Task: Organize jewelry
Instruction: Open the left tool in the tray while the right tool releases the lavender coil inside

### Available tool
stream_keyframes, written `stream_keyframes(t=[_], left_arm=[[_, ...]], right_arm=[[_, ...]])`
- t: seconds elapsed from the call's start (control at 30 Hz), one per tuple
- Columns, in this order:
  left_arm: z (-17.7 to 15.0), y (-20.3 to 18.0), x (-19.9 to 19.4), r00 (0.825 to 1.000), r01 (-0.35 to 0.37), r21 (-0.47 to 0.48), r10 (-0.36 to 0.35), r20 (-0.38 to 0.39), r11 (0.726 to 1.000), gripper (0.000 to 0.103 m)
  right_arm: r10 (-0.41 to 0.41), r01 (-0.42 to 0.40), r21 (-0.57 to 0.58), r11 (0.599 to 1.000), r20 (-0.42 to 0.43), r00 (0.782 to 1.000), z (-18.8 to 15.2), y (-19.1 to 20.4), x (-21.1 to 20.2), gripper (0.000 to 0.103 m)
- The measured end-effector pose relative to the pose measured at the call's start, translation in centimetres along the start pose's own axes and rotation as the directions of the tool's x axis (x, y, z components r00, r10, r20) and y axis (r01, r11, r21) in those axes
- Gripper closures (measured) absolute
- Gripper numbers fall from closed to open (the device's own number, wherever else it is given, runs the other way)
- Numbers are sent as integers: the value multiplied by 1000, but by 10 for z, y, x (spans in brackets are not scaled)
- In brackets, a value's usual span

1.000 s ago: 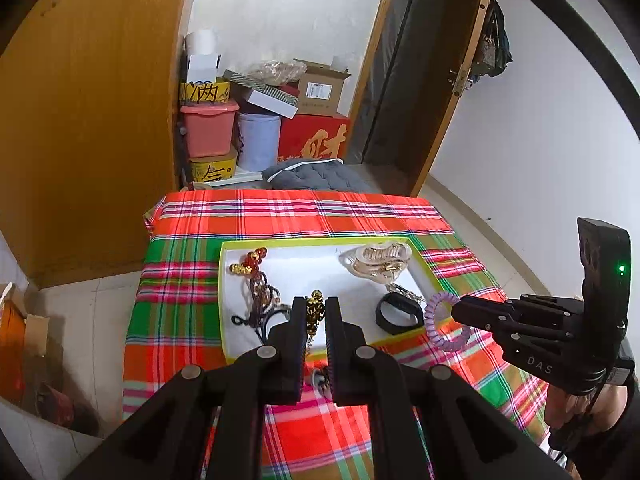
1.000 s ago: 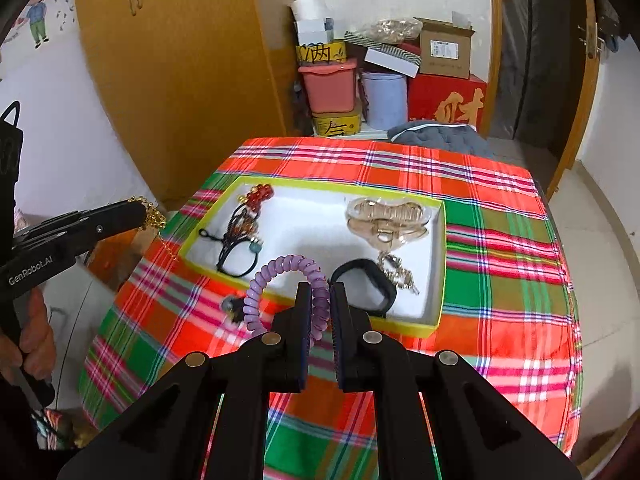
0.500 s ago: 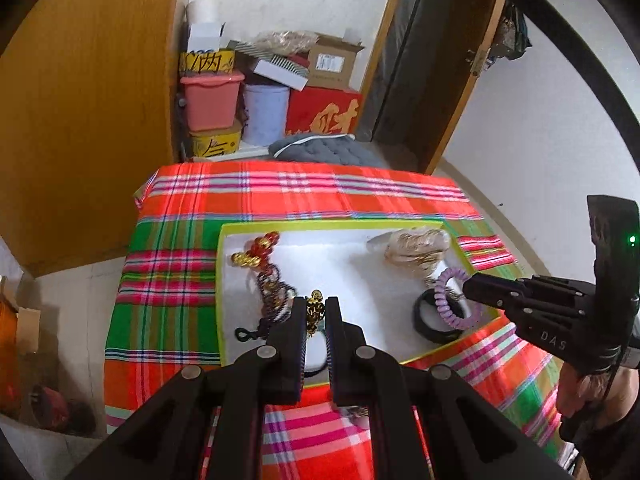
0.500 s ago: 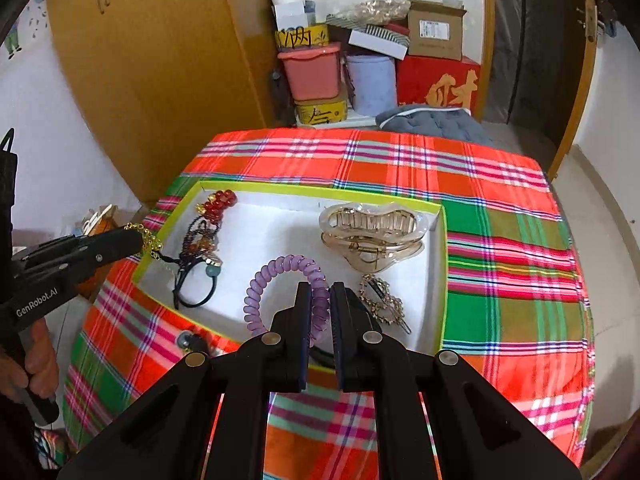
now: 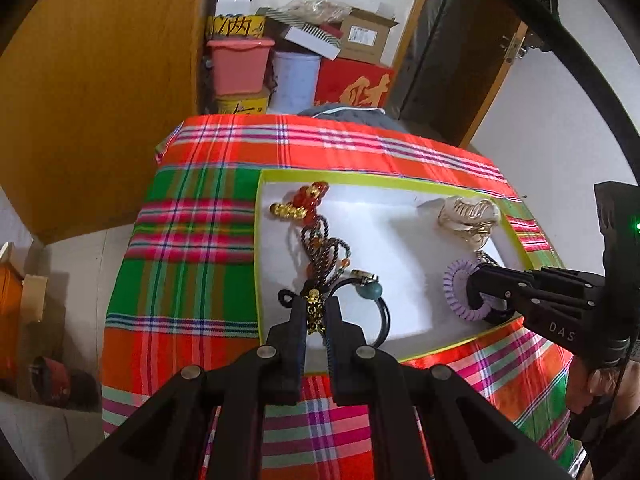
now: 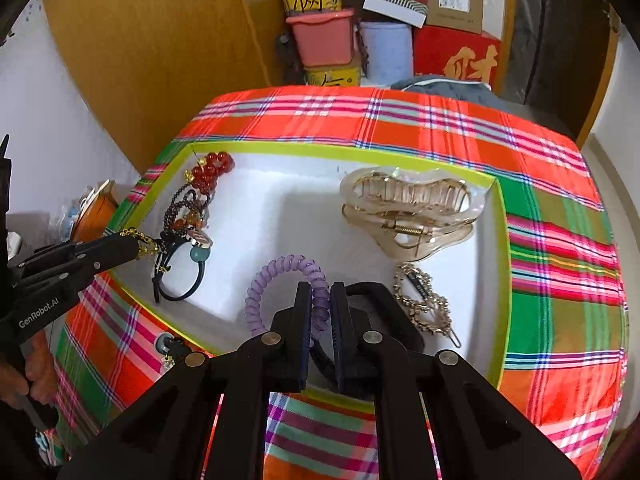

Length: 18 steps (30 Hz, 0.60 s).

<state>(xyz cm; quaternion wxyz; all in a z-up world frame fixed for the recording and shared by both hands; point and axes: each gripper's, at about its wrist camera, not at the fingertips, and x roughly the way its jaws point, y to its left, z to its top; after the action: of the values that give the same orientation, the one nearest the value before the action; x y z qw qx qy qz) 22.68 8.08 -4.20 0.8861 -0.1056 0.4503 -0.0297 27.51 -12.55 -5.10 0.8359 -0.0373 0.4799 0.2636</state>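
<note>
A white tray with a lime rim [image 5: 360,178] [image 6: 320,148] lies on the plaid tablecloth. My left gripper [image 5: 316,306] is shut on a gold chain [image 5: 314,312] and holds it over the tray's near left part, above a black hair tie with a teal bead [image 5: 370,290] [image 6: 198,254]. My right gripper [image 6: 320,292] is shut on a purple spiral hair tie [image 6: 280,268] [image 5: 454,288] over the tray's near right part. Red and dark beads [image 5: 316,216] [image 6: 204,176], a beige claw clip [image 6: 408,208] [image 5: 468,216] and a gold barrette [image 6: 424,304] lie in the tray.
A small dark earring-like piece [image 6: 166,346] lies on the cloth [image 6: 560,240] just outside the tray's near left edge. Boxes, a pink bin [image 5: 238,66] and a red carton [image 6: 456,60] are stacked beyond the table. A wooden wardrobe [image 5: 100,80] stands left.
Both grippers have moved forward and lower over the tray, still shut on their items. The purple tie and the gold chain now hang just above the tray floor.
</note>
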Motion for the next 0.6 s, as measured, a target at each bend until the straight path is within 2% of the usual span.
stream_keyframes(t=[0.17, 0.27, 0.43, 0.6], left_arm=[[-3, 3, 3, 1000, -13, -17, 13, -8, 1000, 94], [-5, 2, 2, 1000, -26, -13, 26, -10, 1000, 94], [-5, 1, -3, 999, -44, -16, 44, -7, 999, 94], [-9, -3, -24, 999, -42, -20, 42, 26, 999, 93]], right_arm=[[3, -3, 1, 1000, -5, 1000, 0, -1, 1, 92], [-10, 10, 0, 1000, -8, 1000, 0, -1, 1, 84], [-14, 14, 15, 1000, 4, 1000, -1, -4, -6, 84], [-16, 16, 15, 1000, 40, 999, -6, -2, -27, 83]])
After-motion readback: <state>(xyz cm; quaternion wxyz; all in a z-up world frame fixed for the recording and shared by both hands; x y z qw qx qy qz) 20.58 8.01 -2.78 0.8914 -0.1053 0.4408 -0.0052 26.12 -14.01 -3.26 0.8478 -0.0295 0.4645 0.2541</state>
